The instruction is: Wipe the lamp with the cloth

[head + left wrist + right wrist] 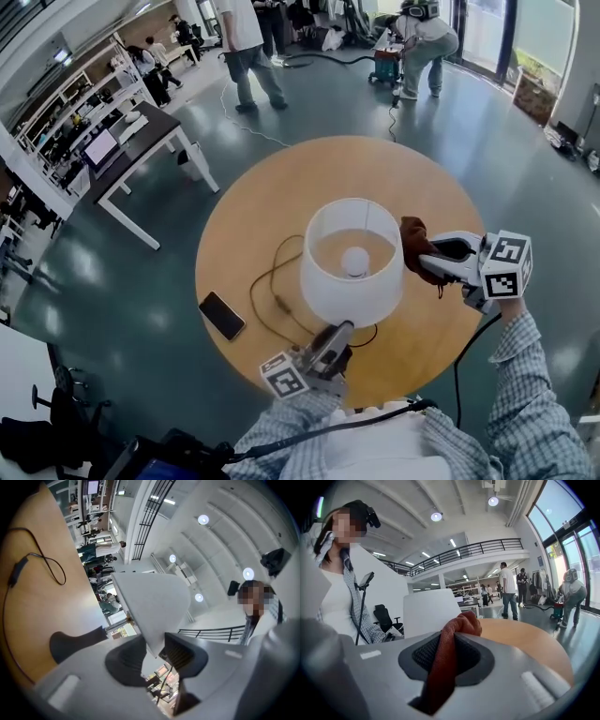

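Left gripper (338, 330) pinching lampshade (352, 286) rim, bulb (353, 262) inside, cloth (412, 234) in right gripper (425, 259)

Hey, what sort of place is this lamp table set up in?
Likely a big open-plan office or lab hall: desks with screens, a mezzanine railing, and people standing about.

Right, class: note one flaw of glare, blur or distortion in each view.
Head view: bright glare on the floor. Left gripper view: fisheye bends the table edge, ceiling lights bloom, shade blank white. Right gripper view: dark corners, railing curved, cloth slightly soft.
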`<control>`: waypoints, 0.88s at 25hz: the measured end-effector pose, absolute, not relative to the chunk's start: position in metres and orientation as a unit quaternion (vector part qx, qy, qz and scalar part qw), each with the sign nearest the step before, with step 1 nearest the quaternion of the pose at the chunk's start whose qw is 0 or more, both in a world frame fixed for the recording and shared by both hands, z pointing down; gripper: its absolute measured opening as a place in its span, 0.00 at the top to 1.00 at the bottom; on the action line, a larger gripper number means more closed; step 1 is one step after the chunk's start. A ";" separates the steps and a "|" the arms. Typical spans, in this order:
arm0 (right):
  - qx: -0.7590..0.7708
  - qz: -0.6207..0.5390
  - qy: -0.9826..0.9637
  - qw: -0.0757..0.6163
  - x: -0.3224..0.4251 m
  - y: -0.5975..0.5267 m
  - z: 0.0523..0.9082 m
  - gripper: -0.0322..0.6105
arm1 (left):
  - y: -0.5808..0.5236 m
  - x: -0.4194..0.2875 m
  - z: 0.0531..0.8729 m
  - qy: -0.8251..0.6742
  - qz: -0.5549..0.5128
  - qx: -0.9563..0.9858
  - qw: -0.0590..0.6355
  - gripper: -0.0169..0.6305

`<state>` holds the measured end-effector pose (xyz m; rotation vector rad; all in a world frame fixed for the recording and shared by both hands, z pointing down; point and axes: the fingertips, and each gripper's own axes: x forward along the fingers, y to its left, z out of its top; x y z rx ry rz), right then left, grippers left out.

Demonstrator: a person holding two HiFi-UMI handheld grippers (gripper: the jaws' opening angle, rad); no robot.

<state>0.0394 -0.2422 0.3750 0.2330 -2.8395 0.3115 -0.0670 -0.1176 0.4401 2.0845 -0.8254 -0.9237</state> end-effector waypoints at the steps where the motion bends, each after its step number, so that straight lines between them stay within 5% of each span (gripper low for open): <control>1: 0.085 0.102 -0.983 0.128 0.039 -0.235 0.372 0.83 | -0.118 -0.068 0.440 -0.318 -0.357 0.805 0.351 0.79; 22: 0.173 0.153 -0.964 0.129 0.053 -0.147 0.452 0.83 | -0.116 -0.072 0.438 -0.315 -0.370 0.800 0.352 0.79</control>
